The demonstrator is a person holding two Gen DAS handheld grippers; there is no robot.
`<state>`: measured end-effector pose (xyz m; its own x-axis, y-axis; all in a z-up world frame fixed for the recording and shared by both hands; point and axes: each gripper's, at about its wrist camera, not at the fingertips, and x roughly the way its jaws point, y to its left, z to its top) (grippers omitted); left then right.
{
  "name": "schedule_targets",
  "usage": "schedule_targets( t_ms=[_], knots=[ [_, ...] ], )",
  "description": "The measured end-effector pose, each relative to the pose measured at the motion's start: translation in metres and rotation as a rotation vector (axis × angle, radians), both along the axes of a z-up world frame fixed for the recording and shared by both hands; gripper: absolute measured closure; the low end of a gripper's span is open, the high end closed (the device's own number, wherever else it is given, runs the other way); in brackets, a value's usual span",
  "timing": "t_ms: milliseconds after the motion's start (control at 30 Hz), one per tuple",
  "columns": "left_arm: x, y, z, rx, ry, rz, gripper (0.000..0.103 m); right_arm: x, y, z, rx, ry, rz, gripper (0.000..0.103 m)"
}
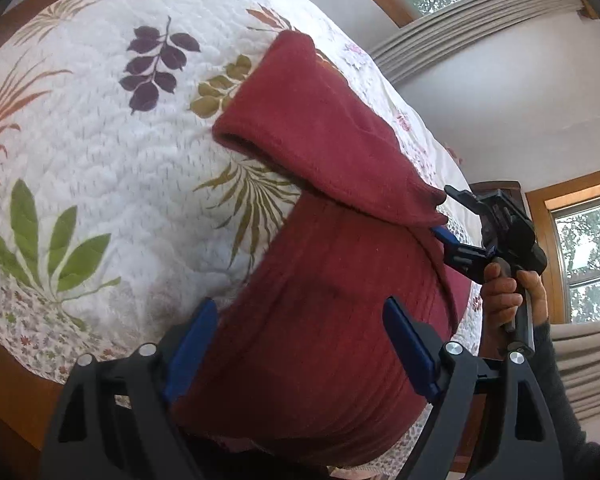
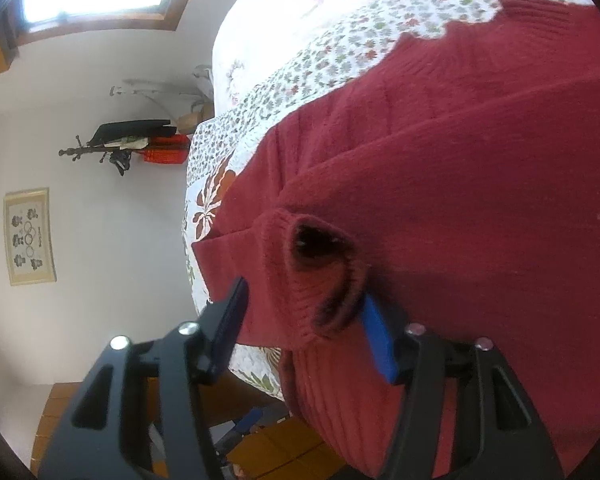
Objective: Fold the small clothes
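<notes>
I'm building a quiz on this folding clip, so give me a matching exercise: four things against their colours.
Things:
1. sweater
2. gripper pads
3. quilt
4. window frame

Colours:
A. brown wood
B. white with leaf prints
C. dark red
D. blue

Pairs: 1-C, 2-D, 3-B, 4-A
</notes>
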<state>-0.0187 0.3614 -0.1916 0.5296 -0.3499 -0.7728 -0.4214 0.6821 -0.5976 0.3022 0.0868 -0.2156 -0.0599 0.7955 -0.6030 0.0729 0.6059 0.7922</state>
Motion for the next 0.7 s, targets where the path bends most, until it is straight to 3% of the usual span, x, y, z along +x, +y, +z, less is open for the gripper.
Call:
schedule_targets(
  t_ms=[33, 67, 100, 267, 367, 467, 567, 700],
  knots=[
    [0.001, 0.001, 0.0, 0.006, 0.001, -0.006, 0.018, 0.0, 0.005, 0.002, -0.01, -0.018, 0.009, 0.08],
    [0.001, 0.001, 0.0, 0.009, 0.002, -0.009, 0.018, 0.001, 0.01, 0.006, -0.029, -0.045, 0.013, 0.091],
    [0.003, -0.003, 0.001, 0.008, 0.004, -0.01, 0.018, 0.002, 0.011, 0.011, -0.047, -0.08, 0.006, 0.096],
    [0.013, -0.008, -0.003, 0.001, 0.015, -0.031, 0.018, 0.008, -0.02, 0.065, -0.031, -0.23, -0.042, 0.097],
    [0.021, -0.015, -0.004, 0.0, 0.015, -0.047, 0.018, 0.004, -0.072, 0.117, -0.045, -0.348, -0.093, 0.097],
    [0.029, -0.022, -0.005, -0.004, 0.009, -0.073, 0.018, -0.005, -0.126, 0.143, -0.063, -0.404, -0.17, 0.097],
    [0.037, -0.026, -0.004, -0.005, 0.005, -0.096, 0.018, -0.02, -0.184, 0.143, -0.111, -0.415, -0.263, 0.097],
    [0.047, -0.032, -0.006, -0.01, 0.008, -0.119, 0.018, -0.037, -0.244, 0.092, -0.156, -0.31, -0.364, 0.097]
  ],
)
